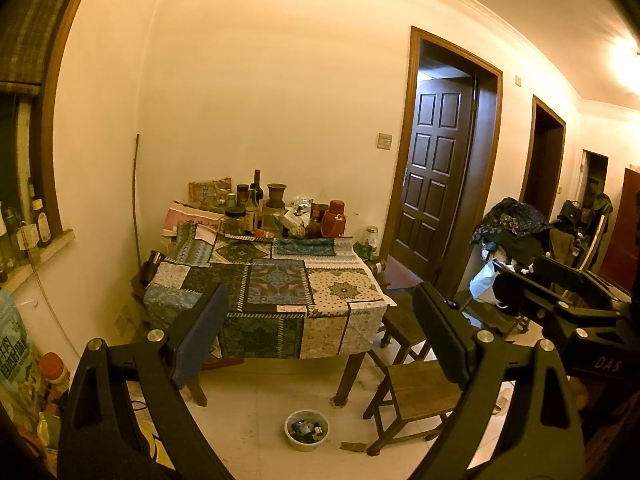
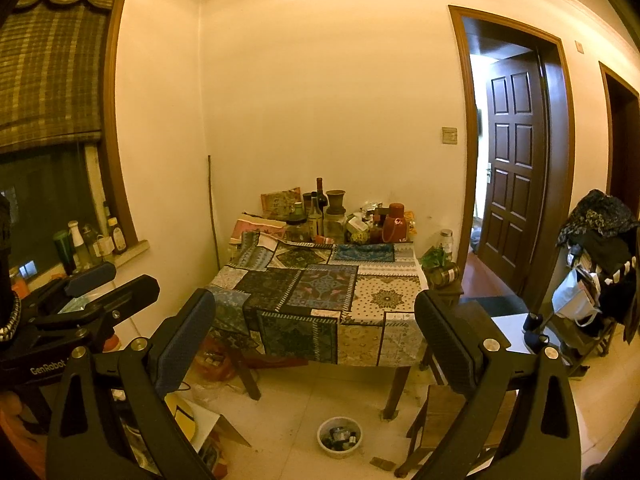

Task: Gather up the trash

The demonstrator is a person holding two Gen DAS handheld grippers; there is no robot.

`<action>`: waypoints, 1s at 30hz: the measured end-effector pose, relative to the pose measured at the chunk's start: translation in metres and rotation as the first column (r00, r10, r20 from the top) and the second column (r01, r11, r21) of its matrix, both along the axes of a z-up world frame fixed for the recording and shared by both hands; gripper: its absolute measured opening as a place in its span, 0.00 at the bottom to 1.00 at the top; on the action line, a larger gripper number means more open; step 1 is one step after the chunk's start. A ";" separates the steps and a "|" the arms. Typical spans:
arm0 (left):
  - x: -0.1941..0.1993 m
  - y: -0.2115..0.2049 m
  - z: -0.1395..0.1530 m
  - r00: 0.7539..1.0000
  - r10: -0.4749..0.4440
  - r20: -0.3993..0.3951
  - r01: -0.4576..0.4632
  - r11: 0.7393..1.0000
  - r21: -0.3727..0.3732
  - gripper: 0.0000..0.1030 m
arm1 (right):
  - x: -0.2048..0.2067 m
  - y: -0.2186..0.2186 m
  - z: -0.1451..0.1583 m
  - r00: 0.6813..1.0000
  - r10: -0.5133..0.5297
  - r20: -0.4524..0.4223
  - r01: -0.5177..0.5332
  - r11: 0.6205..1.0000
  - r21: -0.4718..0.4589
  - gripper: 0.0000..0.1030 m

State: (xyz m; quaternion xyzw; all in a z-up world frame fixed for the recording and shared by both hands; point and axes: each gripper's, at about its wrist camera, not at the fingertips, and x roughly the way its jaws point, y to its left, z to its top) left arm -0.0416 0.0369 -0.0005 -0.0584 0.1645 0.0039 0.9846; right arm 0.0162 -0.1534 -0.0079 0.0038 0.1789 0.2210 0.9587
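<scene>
A: What's the room like?
B: A table (image 1: 344, 292) under a patchwork cloth stands against the wall, bottles (image 1: 256, 204) crowded at its back.
A: Trash?
B: A white bowl (image 1: 306, 430) of scraps sits on the floor by the table leg.
A: Grippers?
B: The left gripper (image 1: 320, 320) and right gripper (image 2: 316, 328) both gape, empty.

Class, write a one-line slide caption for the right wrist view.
Open right gripper faces a patchwork-clothed table crowded with bottles, above a white bowl on the tiled floor.
</scene>
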 end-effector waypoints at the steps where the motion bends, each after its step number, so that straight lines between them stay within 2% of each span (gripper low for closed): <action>1: 0.000 0.000 0.000 1.000 -0.001 0.000 0.001 1.000 0.001 0.90 | 0.000 0.000 0.000 1.000 -0.001 0.000 0.001 1.000 0.000 0.96; 30: 0.001 -0.006 0.005 1.000 -0.018 0.004 0.018 1.000 0.004 0.91 | 0.003 -0.008 0.002 1.000 -0.001 -0.005 0.001 1.000 0.002 0.96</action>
